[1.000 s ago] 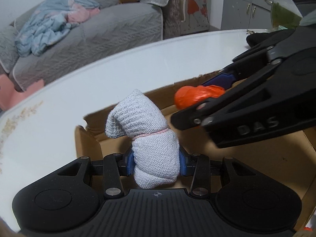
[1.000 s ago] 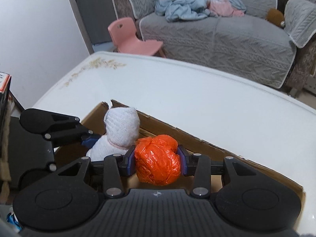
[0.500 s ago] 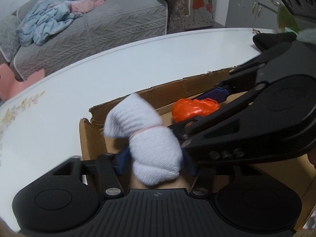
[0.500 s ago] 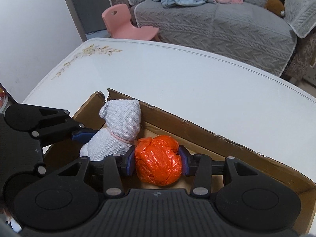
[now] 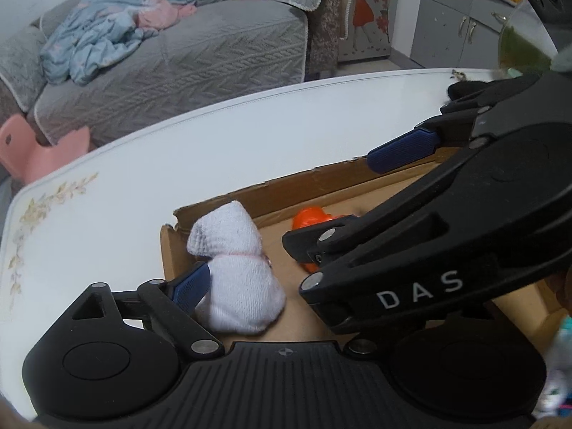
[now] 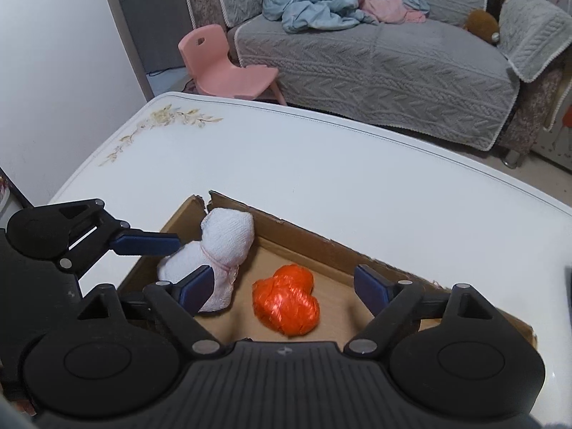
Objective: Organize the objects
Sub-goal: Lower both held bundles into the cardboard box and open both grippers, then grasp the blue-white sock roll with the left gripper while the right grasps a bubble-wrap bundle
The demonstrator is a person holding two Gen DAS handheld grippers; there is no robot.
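Observation:
A white knitted bundle tied with pink thread [image 5: 239,271] [image 6: 218,246] lies in the left end of a shallow cardboard box [image 5: 279,189] [image 6: 307,232]. An orange plastic ball [image 6: 286,302] [image 5: 311,216] lies on the box floor beside it. My right gripper [image 6: 284,287] is open, its fingers standing wide either side of the ball. My left gripper [image 5: 286,286] is open; its left finger [image 5: 189,282] rests beside the bundle, and the right gripper's body [image 5: 429,271] hides its right finger.
The box sits on a white table [image 6: 321,164] with a floral print at its left corner [image 6: 161,121]. Beyond the table stand a grey sofa [image 6: 375,57] with blue bedding and a pink child's chair [image 6: 221,64]. Grey cabinets [image 5: 457,28] stand at the far right.
Both grippers have opened. The white bundle and the orange ball have been let go and now lie on the box floor. Both grippers have pulled back and up a little.

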